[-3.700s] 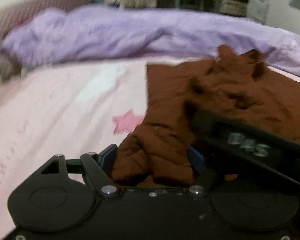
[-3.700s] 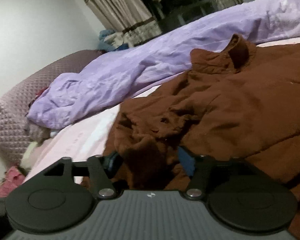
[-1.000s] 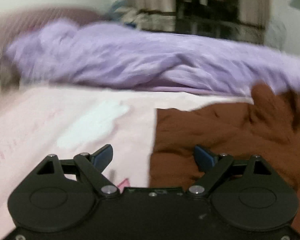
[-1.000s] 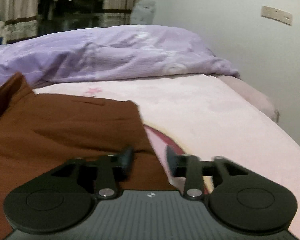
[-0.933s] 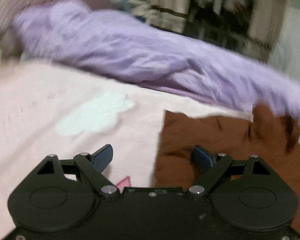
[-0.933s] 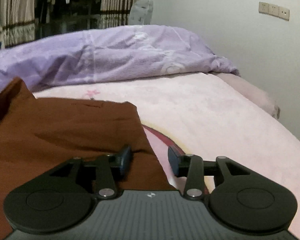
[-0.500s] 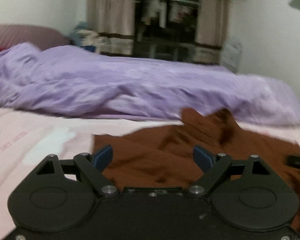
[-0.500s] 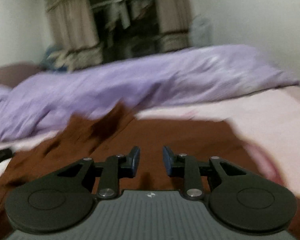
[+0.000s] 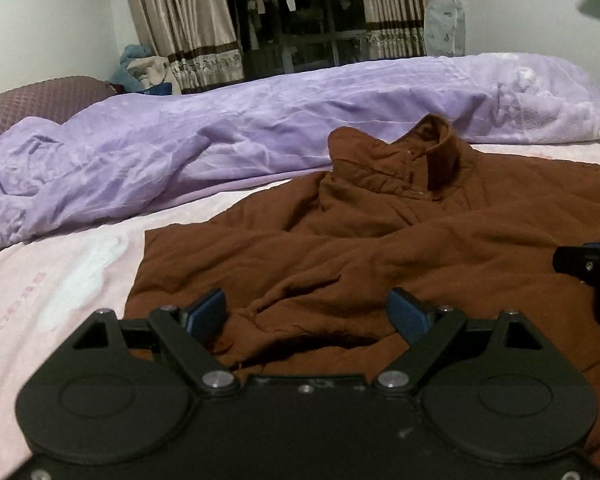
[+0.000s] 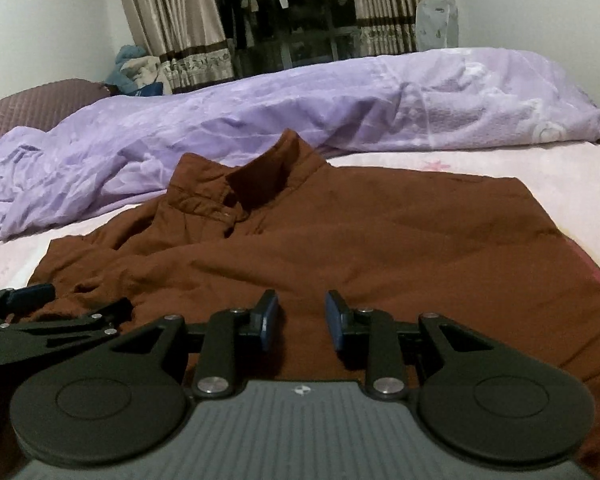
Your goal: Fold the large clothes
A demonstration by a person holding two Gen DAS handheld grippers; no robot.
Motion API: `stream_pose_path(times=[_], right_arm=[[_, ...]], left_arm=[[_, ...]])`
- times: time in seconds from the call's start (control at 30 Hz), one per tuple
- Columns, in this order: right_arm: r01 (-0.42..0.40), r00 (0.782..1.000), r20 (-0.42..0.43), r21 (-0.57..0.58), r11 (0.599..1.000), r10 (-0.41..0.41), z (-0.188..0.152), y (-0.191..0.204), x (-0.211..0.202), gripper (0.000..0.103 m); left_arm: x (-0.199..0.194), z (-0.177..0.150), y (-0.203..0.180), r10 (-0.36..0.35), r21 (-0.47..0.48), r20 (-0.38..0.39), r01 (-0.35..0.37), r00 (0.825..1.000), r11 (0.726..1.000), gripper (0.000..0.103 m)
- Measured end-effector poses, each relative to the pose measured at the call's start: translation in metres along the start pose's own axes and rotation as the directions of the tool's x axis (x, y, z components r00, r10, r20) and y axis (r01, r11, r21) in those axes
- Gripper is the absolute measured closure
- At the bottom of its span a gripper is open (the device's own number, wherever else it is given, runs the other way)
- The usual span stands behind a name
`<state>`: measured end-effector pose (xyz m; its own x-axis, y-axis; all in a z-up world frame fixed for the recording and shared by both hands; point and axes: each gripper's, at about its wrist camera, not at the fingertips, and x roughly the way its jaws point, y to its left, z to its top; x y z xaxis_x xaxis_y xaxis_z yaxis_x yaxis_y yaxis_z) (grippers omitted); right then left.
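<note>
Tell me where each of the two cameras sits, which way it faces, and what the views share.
Left wrist: on the left gripper, low over the brown jacket, facing the purple duvet and curtains; its open fingers show, with the right gripper at the right edge.
Right wrist: on the right gripper, facing likewise; its open fingers show, with the left gripper at the left edge.
Shared: jacket collar, duvet, pink sheet.

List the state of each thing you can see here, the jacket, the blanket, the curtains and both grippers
Brown jacket: lying on the bed, sleeves folded in, collar standing up, held by neither gripper.
Purple blanket: bunched in a crumpled ridge behind the jacket.
Curtains: drawn apart.
Left gripper: open wide over the jacket's near edge.
Right gripper: open, narrower gap, nothing between the fingers.
</note>
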<state>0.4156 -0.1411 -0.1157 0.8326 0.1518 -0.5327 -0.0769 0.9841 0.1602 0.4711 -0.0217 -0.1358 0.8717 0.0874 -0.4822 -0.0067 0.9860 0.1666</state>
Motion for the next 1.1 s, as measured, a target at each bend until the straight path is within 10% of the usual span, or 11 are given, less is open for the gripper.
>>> stream_pose_path(times=[0.2,0.37,0.57,0.8,1.1], right_arm=[[-0.025,0.999,-0.022,-0.080,0.996,0.023,0.000,-0.015,0.004,0.075],[0.109,0.992,-0.035,-0.220,0.970,-0.119,0.003,-0.043,-0.019,0.087],[0.304,0.948,-0.012,-0.252,0.919,-0.317,-0.013,-0.085,-0.048,0.075],[0.251,0.963,-0.050,-0.186,0.950,-0.265,-0.002,-0.106,-0.049,0.075],[0.153,0.987,0.065,-0.162,0.975,-0.144,0.012,-0.059,-0.068,0.074]], left_arm=[[-0.014,-0.009,0.031,0.052,0.002,0.013,-0.052,0.999,0.999,0.011],[-0.031,-0.023,0.064,0.007,-0.016,-0.017,-0.007,1.000,1.000,0.009],[-0.048,-0.019,0.088,-0.020,-0.056,-0.089,0.015,0.996,0.998,0.010],[-0.067,-0.028,0.102,0.055,0.081,-0.014,-0.053,0.998,0.995,0.010],[-0.092,0.007,0.094,0.023,-0.134,0.057,-0.015,0.998,0.991,0.013]])
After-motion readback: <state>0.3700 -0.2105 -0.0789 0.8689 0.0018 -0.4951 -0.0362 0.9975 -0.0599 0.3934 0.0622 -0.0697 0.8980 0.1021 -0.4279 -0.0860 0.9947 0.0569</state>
